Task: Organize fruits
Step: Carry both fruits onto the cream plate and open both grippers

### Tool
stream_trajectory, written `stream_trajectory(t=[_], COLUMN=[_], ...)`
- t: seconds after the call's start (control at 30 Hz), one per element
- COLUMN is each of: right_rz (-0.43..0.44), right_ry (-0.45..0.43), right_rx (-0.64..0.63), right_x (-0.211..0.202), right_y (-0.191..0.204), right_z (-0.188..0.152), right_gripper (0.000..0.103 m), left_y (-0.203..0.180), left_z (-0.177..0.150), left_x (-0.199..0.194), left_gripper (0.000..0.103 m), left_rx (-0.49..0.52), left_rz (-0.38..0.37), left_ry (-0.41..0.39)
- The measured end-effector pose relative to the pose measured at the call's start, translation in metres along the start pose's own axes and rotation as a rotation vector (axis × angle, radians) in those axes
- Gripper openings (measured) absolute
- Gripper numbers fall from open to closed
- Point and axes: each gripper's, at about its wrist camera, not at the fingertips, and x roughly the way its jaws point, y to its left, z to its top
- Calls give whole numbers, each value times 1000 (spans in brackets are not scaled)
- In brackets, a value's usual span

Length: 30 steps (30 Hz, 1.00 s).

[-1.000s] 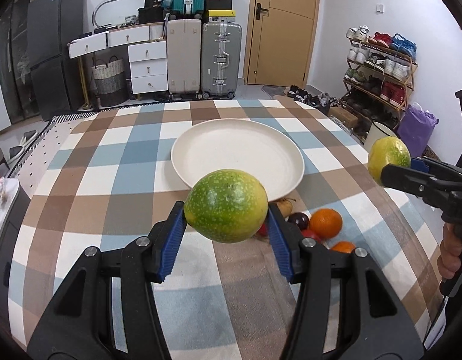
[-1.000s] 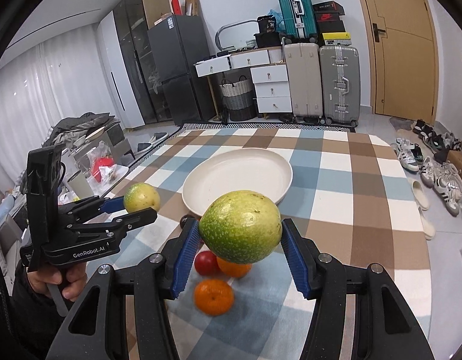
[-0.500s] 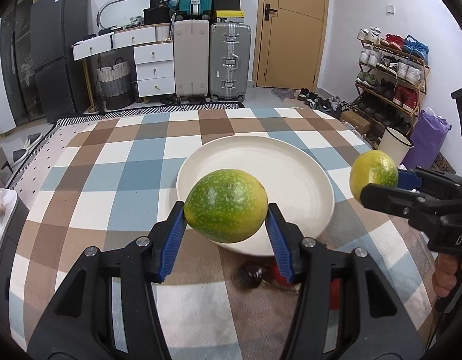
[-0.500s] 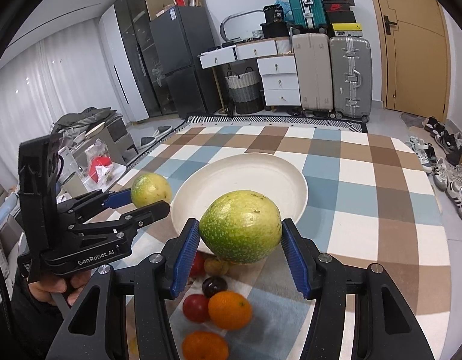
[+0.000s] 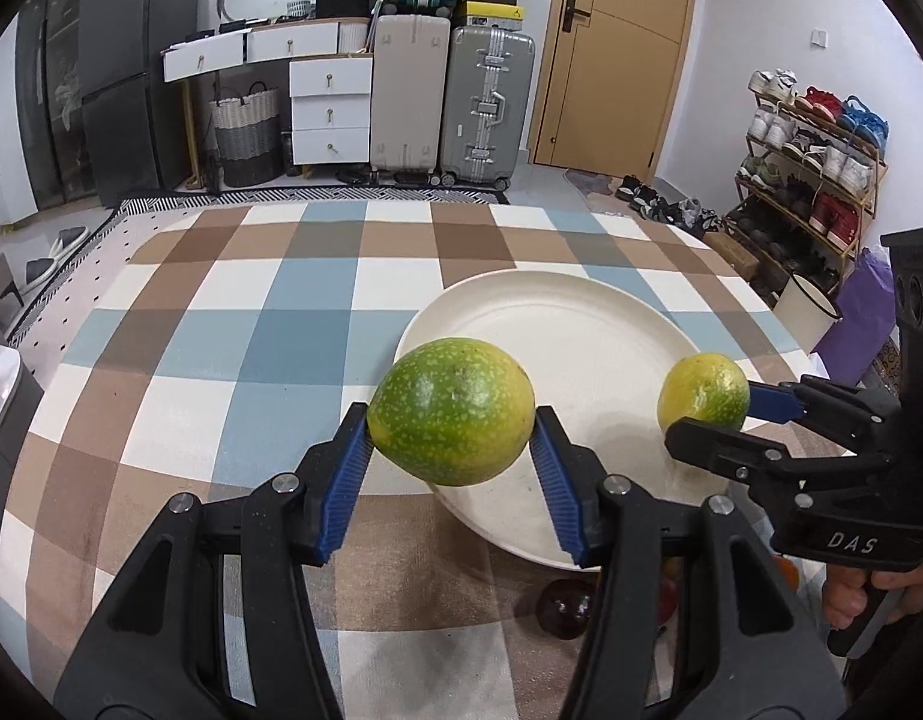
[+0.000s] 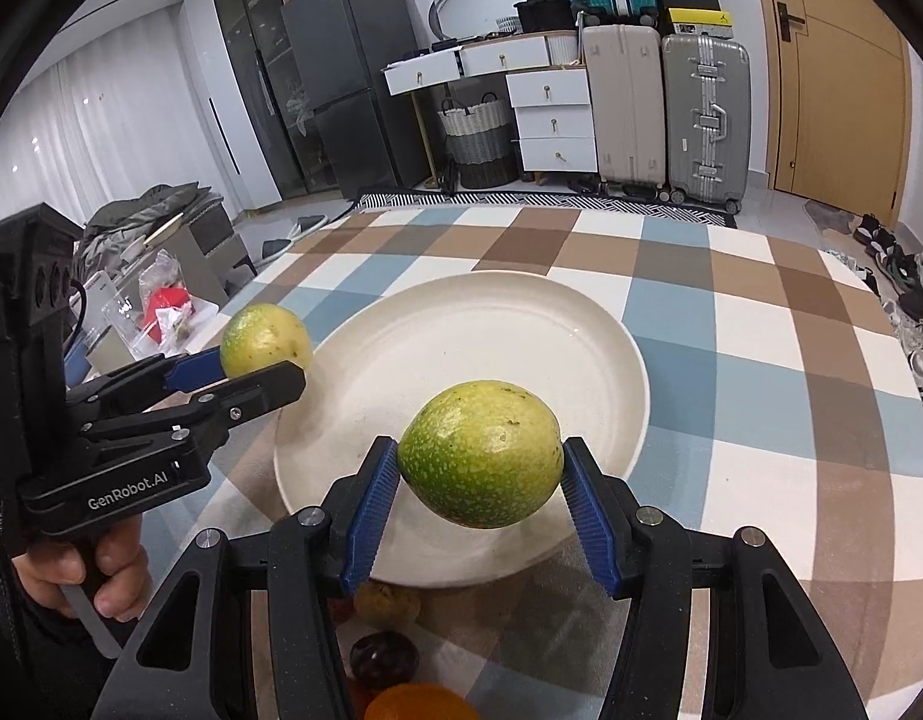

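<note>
My left gripper (image 5: pixel 450 415) is shut on a green speckled fruit (image 5: pixel 449 390), held in the air over the near left rim of the cream plate (image 5: pixel 557 324). My right gripper (image 6: pixel 479 449) is shut on a similar green fruit (image 6: pixel 482 468) above the plate's (image 6: pixel 461 330) near part. Each wrist view shows the other gripper from the side: the right gripper (image 5: pixel 710 414) with its yellow-green fruit (image 5: pixel 701 387), and the left gripper (image 6: pixel 260 363) with its fruit (image 6: pixel 263 336). The plate has nothing on it.
Loose fruits lie on the checked tablecloth (image 5: pixel 239 330) just before the plate: a dark plum (image 6: pixel 382 657), a yellowish fruit (image 6: pixel 386 603), an orange (image 6: pixel 419 705). A hand (image 6: pixel 101 570) grips the left tool's handle. Suitcases, drawers and a shoe rack stand beyond the table.
Both grippers have moved forward and a little down with their fruits, from above the loose fruits to over the plate's near rim. The grips are unchanged.
</note>
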Motion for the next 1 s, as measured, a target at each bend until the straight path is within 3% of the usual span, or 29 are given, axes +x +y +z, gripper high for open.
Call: stream_trajectory(t=[0.33,0.7,0.9,0.97,1.0], right_rz=[-15,-35,-41,-44,-49], right_ry=[34,25,-32,-36,-43], right_rx=[-26,-25,-28,-23,-23], right_x=[26,25,7,2,-1], right_y=[0,3,2,0,-1], right_z=[0,-1,-4,-5,-5], right_gripper=[56,57,73,77,78], left_y=[-7,-12,-11,-10,-9], left_z=[-7,-12,-12,-12,-12], left_x=[20,22,14,9,7], left_gripper=[51,51,52,59,68], left_rx=[43,58,44,37,34], left_rz=[19,16,-2,-11,-15], left_ry=[23,35,11,-1,-5])
